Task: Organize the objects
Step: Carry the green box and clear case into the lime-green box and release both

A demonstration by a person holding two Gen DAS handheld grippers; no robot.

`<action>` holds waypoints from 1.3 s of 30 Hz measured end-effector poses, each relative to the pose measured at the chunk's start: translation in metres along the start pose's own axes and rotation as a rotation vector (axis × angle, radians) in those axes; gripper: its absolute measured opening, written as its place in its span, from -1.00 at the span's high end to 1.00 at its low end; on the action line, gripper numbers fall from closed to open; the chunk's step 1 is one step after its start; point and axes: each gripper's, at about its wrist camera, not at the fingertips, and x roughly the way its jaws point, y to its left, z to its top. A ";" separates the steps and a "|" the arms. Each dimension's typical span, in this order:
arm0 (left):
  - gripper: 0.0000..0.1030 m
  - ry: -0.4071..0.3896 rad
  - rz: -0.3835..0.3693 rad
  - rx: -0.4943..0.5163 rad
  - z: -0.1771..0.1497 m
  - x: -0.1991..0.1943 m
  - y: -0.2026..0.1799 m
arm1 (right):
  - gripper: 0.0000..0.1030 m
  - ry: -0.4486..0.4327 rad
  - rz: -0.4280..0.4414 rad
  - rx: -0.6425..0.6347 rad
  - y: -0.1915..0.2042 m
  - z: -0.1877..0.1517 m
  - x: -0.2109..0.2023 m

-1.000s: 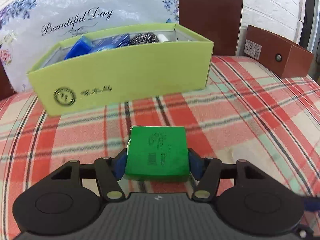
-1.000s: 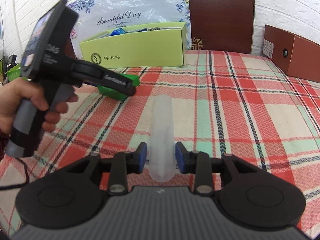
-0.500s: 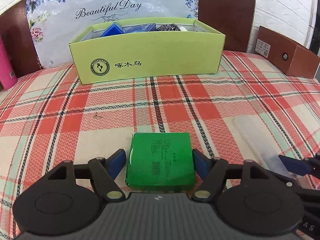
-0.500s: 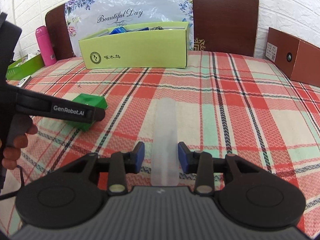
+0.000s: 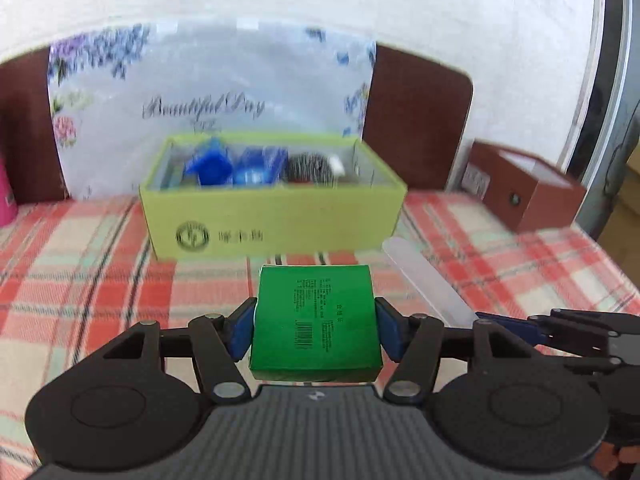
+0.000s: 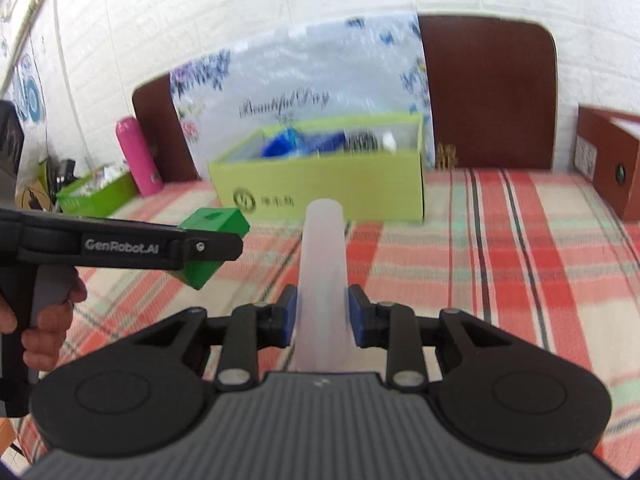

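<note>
1. Green box [image 5: 316,320] sits clamped between the blue pads [image 5: 239,334] of our left gripper [image 5: 314,330], held off the plaid cloth [image 5: 100,280].
2. Our right gripper [image 6: 322,316] grips a frosted tube [image 6: 323,264], its pads pressed to both sides, the tube pointing ahead toward the lime carton [image 6: 340,188].
3. We see the carton standing open at the far side of the table, before a floral bag [image 5: 208,92], with blue items [image 5: 216,166] and a dark scrubber [image 5: 310,166] inside.
4. From the right wrist, we see the left gripper [image 6: 208,246] side-on, its box raised, near the tube.
5. Pink bottle [image 6: 138,156] stands left of the carton; a brown box [image 5: 524,190] lies to its right.
</note>
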 end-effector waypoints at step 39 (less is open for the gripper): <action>-0.72 -0.119 0.204 -0.115 0.083 0.077 0.064 | -1.00 -0.210 -0.160 -0.136 -0.025 0.106 0.121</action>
